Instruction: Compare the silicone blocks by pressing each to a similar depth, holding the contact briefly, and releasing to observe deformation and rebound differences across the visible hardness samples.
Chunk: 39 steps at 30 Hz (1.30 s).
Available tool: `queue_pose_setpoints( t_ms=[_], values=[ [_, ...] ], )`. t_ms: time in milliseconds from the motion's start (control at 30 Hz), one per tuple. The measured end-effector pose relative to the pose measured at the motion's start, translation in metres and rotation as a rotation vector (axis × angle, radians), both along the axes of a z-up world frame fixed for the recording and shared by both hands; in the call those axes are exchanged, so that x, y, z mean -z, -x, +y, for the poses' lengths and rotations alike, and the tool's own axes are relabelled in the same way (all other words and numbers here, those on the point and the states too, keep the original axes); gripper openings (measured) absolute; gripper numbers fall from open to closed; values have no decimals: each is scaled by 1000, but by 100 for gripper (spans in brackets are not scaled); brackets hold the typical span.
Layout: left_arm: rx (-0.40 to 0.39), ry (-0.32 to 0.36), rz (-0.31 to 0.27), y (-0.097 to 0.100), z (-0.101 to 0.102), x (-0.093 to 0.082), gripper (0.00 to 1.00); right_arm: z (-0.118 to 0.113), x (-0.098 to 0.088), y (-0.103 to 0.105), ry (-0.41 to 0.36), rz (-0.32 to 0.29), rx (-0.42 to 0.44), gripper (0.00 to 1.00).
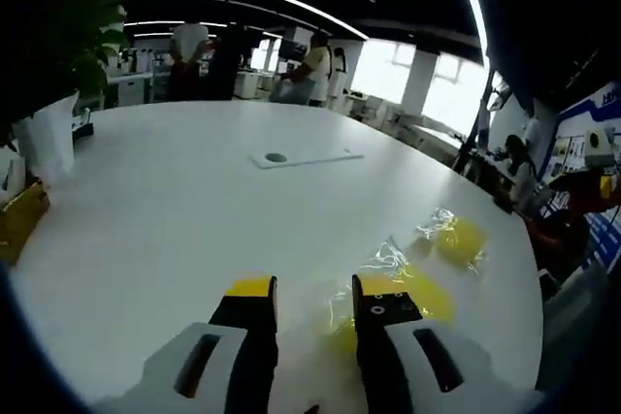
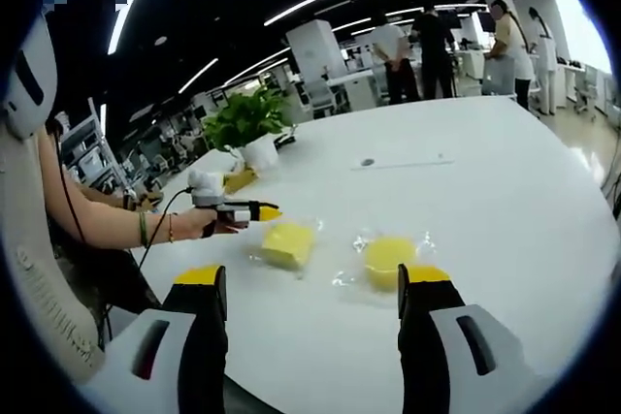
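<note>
2 yellow silicone blocks in clear plastic wrap lie on the white round table (image 2: 505, 181), the squarer block (image 2: 288, 242) beside the rounder block (image 2: 389, 257). The left gripper (image 2: 254, 211) hovers just beside the squarer block, jaws apart, while the right gripper (image 2: 312, 288) hangs back, jaws wide and empty. Neither touches a block, so every press looks left to do.
</note>
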<state>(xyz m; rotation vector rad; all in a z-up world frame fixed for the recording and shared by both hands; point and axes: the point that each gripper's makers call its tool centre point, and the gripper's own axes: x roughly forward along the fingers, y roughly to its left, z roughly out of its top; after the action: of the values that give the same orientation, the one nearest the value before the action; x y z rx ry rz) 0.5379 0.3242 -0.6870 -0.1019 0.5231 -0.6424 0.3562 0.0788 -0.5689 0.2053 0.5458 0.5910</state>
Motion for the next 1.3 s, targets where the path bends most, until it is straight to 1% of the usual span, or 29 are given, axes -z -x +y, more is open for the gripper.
queue_pose_setpoints(
  t_ms=[67, 100, 133, 200, 267, 300, 333, 367, 400, 467, 500, 533, 567, 600, 633, 667, 700, 733, 767, 833, 867, 967, 1000, 1033, 1067, 1133, 1200, 1267, 1300],
  values=[
    [-11, 2, 6, 6, 5, -11, 24, 0, -6, 2, -9, -17, 1, 67],
    [-28, 21, 7, 11, 8, -21, 23, 0, -9, 3, -16, -26, 1, 67],
    [-32, 27, 3, 13, 9, -25, 23, 0, -12, 4, -22, -36, 1, 67],
    [-54, 44, -19, 26, 15, -47, 23, 1, -19, 10, -26, -59, -5, 67],
    [-70, 59, -38, 35, 18, -64, 20, 3, -27, 15, -51, -80, -13, 67],
    [-78, 71, -44, 40, 19, -72, 20, 4, -30, 18, -56, -91, -18, 67],
    [-90, 89, -60, 47, 20, -85, 22, 4, -34, 21, -59, -101, -24, 67],
    [-88, 98, -82, 52, 19, -95, 23, 4, -38, 23, -63, -114, -28, 67],
    [-79, 99, -114, 60, 19, -110, 23, 4, -43, 27, -65, -122, -36, 67],
    [-61, 101, -120, 73, 16, -125, 22, 5, -48, 31, -74, -125, -50, 68],
    [-56, 112, -133, 80, 16, -136, 22, 4, -53, 34, -77, -131, -55, 68],
    [-49, 136, -132, 89, 14, -148, 21, 3, -58, 38, -69, -145, -65, 68],
    [-43, 157, -135, 94, 12, -156, 21, 2, -63, 41, -62, -163, -77, 67],
    [-40, 182, -152, 103, 11, -170, 21, 1, -66, 43, -57, -168, -84, 67],
    [-39, 191, -154, 106, 11, -173, 20, 1, -67, 44, -56, -171, -87, 66],
    [-38, 232, -155, 115, 9, -185, 20, -1, -73, 47, -62, -192, -94, 66],
    [-34, 253, -167, 123, 10, -195, 19, -3, -77, 50, -67, -199, -94, 66],
    [-34, 269, -164, 131, 12, -202, 18, -5, -79, 52, -67, -203, -95, 66],
    [-34, 276, -165, 136, 14, -206, 18, -7, -81, 55, -67, -214, -96, 66],
    [-34, 283, -167, 146, 18, -214, 17, -9, -81, 60, -64, -213, -99, 66],
    [-44, 295, -172, 151, 24, -220, 17, -10, -82, 62, -63, -219, -102, 66],
    [-50, 273, -184, 160, 38, -234, 16, -11, -87, 68, -64, -234, -112, 65],
    [-69, 266, -201, 165, 49, -246, 15, -10, -89, 69, -61, -239, -117, 65],
    [-76, 267, -210, 167, 55, -254, 15, -11, -91, 69, -59, -247, -120, 65],
    [-89, 268, -230, 170, 62, -266, 14, -11, -94, 70, -59, -255, -122, 65],
    [-96, 238, -266, 173, 71, -282, 14, -13, -101, 70, -58, -272, -124, 65],
    [-92, 212, -289, 176, 77, -296, 14, -15, -112, 68, -63, -297, -124, 66],
    [-84, 180, -315, 179, 82, -316, 16, -17, -123, 66, -59, -320, -132, 66],
    [-81, 171, -320, 179, 83, -319, 17, -17, -124, 65, -54, -324, -136, 67]
  ],
)
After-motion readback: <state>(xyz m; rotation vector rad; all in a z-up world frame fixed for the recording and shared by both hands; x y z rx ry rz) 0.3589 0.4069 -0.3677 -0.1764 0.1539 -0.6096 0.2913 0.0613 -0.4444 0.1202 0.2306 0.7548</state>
